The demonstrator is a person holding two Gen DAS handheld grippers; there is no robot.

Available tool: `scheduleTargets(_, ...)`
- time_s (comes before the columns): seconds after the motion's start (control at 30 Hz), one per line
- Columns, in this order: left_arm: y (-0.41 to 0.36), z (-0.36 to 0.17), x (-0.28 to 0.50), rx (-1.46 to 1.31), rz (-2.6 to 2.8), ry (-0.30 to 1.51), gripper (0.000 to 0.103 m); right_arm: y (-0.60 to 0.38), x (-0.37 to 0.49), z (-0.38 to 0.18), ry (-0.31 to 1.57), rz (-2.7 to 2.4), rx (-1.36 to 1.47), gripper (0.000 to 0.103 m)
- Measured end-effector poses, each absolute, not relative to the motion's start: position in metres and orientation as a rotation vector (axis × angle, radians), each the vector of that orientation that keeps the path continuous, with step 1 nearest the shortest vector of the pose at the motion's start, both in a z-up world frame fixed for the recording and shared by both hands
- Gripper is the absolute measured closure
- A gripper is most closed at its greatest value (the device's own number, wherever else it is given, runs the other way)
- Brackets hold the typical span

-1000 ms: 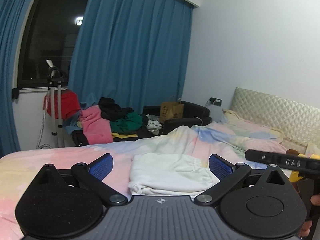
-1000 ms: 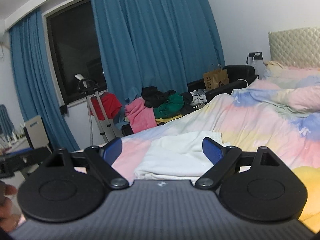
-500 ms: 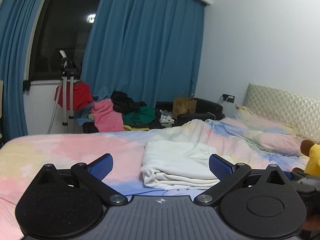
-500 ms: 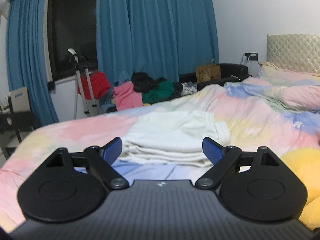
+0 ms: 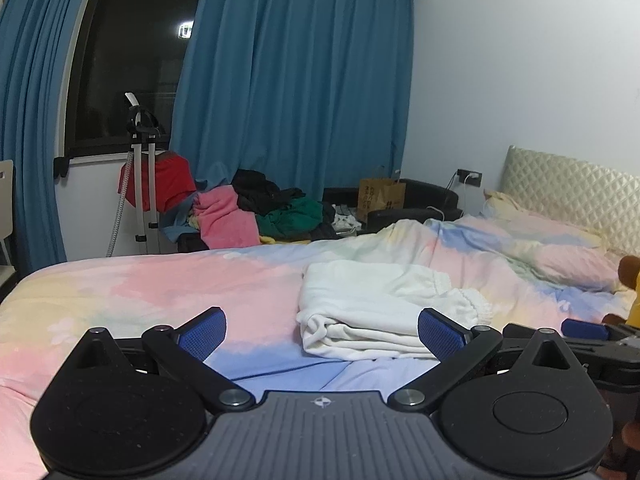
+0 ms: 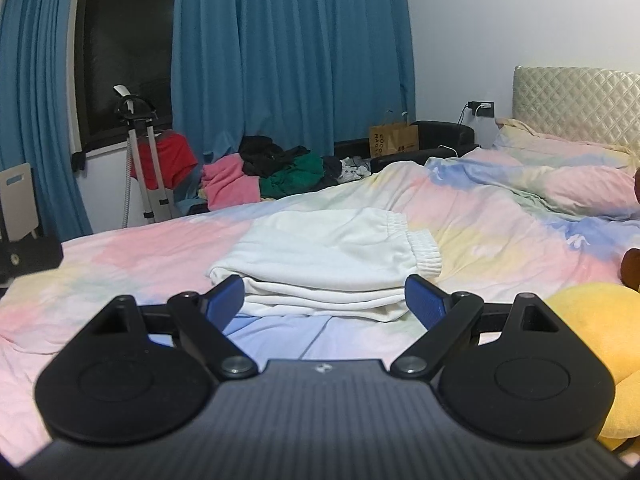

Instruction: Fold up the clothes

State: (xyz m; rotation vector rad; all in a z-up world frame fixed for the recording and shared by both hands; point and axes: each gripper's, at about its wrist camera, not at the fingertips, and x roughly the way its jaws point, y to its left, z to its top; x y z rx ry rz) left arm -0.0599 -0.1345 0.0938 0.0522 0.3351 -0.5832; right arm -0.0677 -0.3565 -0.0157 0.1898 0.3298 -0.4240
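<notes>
A folded white garment with an elastic waistband [image 5: 384,308] lies on the pastel bedspread [image 5: 160,288]; it also shows in the right wrist view [image 6: 332,256]. My left gripper [image 5: 322,332] is open and empty, low over the bed, with the garment ahead and to the right. My right gripper [image 6: 324,300] is open and empty, directly in front of the garment's near folded edge, not touching it. The right gripper's blue pad [image 5: 584,328] shows at the right edge of the left wrist view.
A pile of loose clothes [image 5: 260,212] lies on a sofa beyond the bed. A garment steamer stand [image 5: 140,176] with a red item stands by the window. A yellow plush toy [image 6: 592,328] lies at the right. Pillows and headboard [image 6: 580,96] are at the far right.
Both grippers have dropped lower and drawn back from the garment, which now lies folded and released on the bed. Both stay open.
</notes>
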Motion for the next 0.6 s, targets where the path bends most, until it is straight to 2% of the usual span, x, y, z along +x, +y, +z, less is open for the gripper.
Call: scheduleTargets(0.6, -0.1386, 0.0896, -0.0642, 0.084, -0.580, 0.350, 0.000, -0.3563, -0.0682, -0.0179, 0.342, -0.448, 0.179, 0.014)
